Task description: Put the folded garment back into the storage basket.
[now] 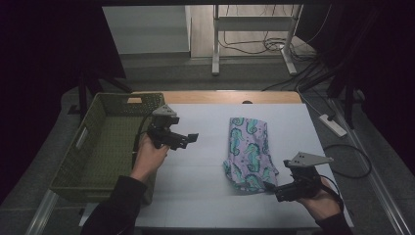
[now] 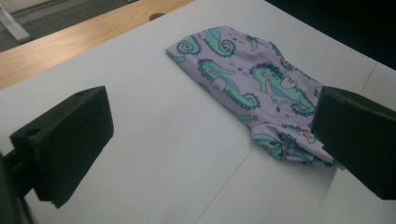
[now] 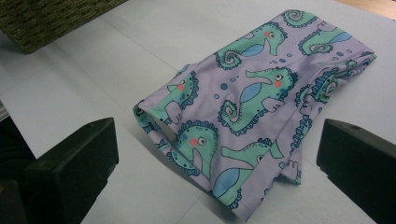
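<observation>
A folded lilac cloth with green seahorses lies on the white table top, right of centre. It also shows in the left gripper view and close up in the right gripper view. My left gripper is held above the table to the left of the cloth, jaws wide apart and empty. My right gripper hovers at the cloth's near right corner, open, with the cloth's near edge lying between and beyond its jaws.
An olive woven basket stands at the table's left edge, beside my left hand. A wooden strip runs along the far edge. Cables and a power strip lie on the floor to the right.
</observation>
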